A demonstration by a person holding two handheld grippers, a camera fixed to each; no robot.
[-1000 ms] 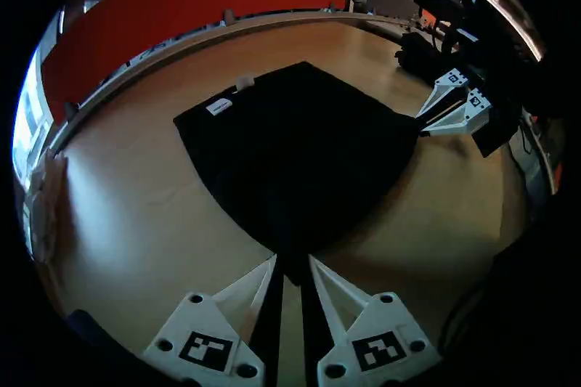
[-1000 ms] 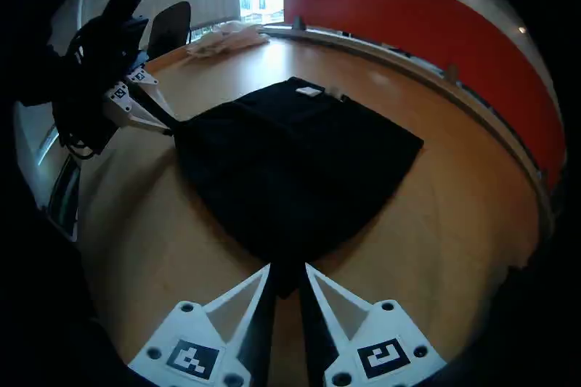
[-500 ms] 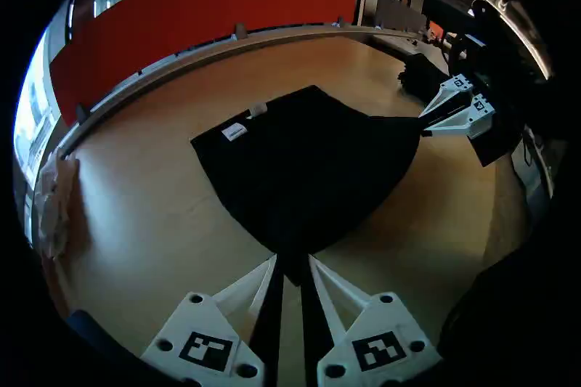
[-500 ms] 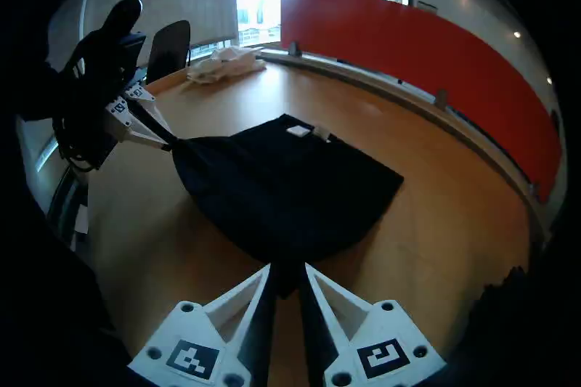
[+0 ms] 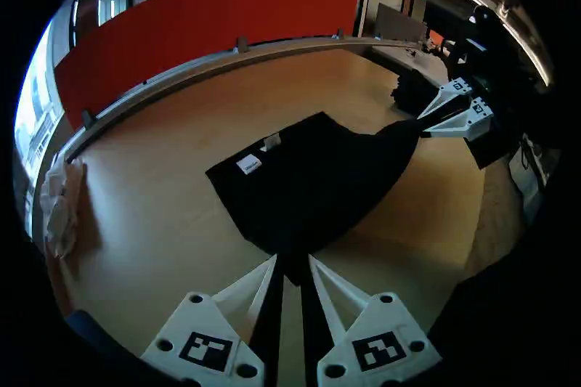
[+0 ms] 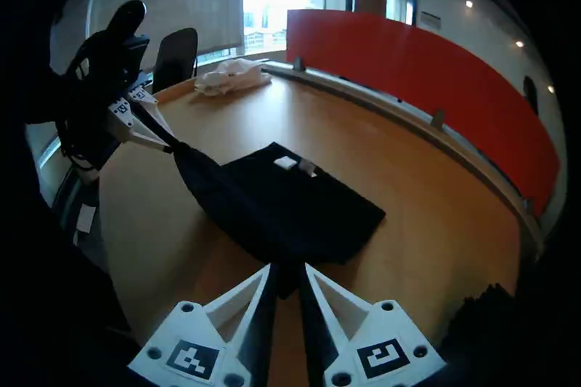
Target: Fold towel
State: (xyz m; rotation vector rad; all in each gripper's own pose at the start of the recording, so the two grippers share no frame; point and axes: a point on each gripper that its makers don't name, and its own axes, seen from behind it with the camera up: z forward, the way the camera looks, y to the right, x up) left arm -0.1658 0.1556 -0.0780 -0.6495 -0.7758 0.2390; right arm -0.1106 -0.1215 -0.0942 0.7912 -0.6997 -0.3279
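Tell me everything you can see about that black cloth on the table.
The black towel is plain, soft-looking fabric with a small white tag near its far edge. Its far part lies flat on the wooden table; its near edge is raised and sags between two pinched corners. The left hand-held gripper is closed on one corner, the right hand-held gripper on the other. Nothing else touches it.
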